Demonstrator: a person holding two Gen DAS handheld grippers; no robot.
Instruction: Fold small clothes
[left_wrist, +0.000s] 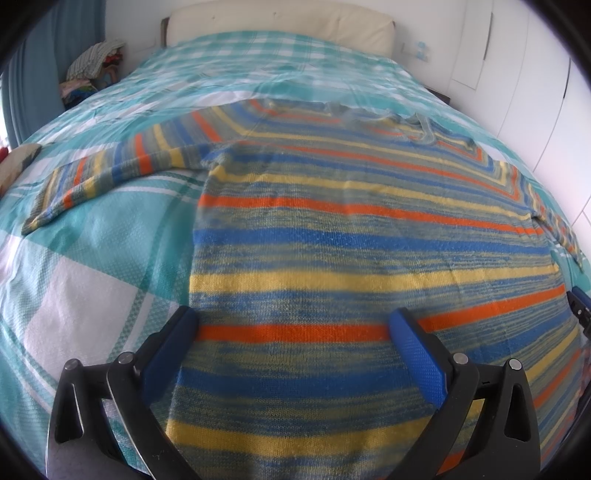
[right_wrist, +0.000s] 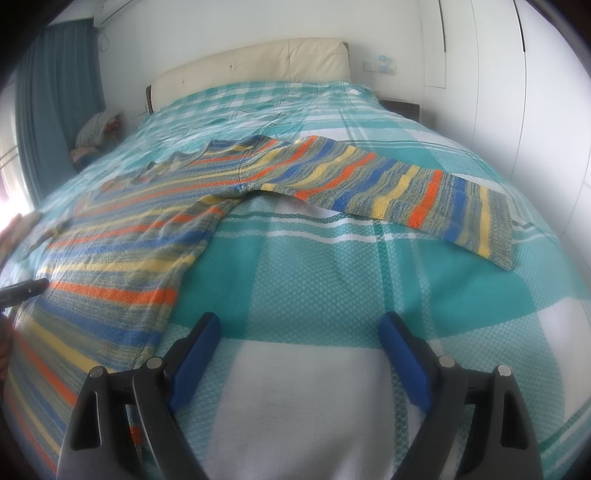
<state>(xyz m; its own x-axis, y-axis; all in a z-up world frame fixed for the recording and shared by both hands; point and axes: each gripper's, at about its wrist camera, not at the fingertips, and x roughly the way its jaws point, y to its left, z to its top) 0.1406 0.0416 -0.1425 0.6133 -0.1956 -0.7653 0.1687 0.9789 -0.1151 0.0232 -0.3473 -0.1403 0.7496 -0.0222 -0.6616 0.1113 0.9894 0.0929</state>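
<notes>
I am looking left to right across the bed, and at the far left a pile of clothes (left_wrist: 94, 68) is sitting beside the mattress near the blue curtain (right_wrist: 55, 96). The striped sweater (left_wrist: 332, 229) is lying flat and unfolded on the teal checked bedspread (left_wrist: 92, 266), its neck toward the cream headboard (right_wrist: 251, 68) and its hem toward me. One sleeve (left_wrist: 110, 170) is stretching out to the left in the left wrist view; the other sleeve (right_wrist: 399, 192) is reaching out to the right across the bedspread in the right wrist view.

I am holding the left gripper (left_wrist: 293, 325) over the lower part of the sweater's body, tilted downward, its blue-padded fingers standing wide apart with nothing pinched between them. Whether the fingertips are touching the knit I cannot tell.

Further right, I am keeping the right gripper (right_wrist: 299, 326) over bare bedspread just beside the sweater's right edge, also angled down, its fingers spread wide and gripping nothing. White wardrobe doors (right_wrist: 498, 92) are lining the wall at the far right.
</notes>
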